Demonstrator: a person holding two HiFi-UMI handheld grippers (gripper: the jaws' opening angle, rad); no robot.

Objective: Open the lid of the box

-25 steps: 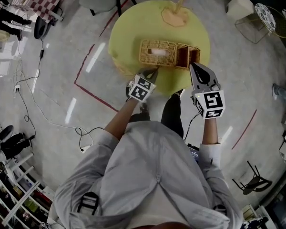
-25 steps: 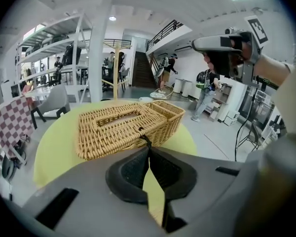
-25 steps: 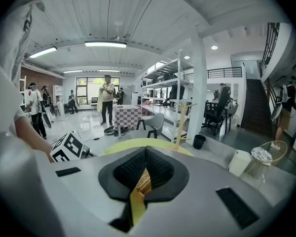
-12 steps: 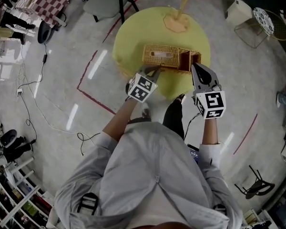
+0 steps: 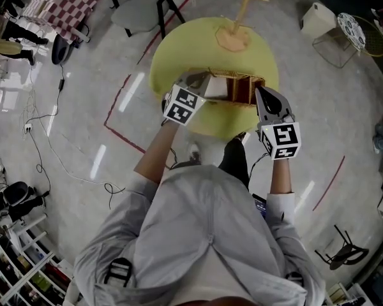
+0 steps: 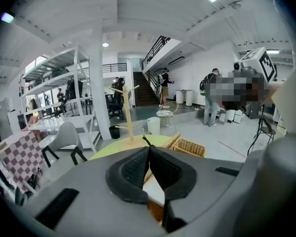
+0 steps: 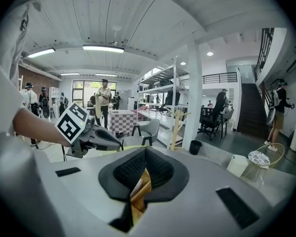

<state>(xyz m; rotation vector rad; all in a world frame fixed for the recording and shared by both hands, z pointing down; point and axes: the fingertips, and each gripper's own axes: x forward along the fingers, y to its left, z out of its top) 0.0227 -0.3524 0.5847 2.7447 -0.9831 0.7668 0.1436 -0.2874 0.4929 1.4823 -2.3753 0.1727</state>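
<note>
On the round yellow table (image 5: 191, 43), the left gripper (image 5: 203, 80) pinches the half-raised woven lid (image 5: 216, 88); the right gripper (image 5: 259, 93) clamps the rectangular woven wicker box (image 5: 242, 87). That thin hold could slip, dropping the lid shut.

Seemingly one box (image 5: 239, 89), two hand-held grippers (image 5: 204, 80) (image 5: 259, 91)
</note>
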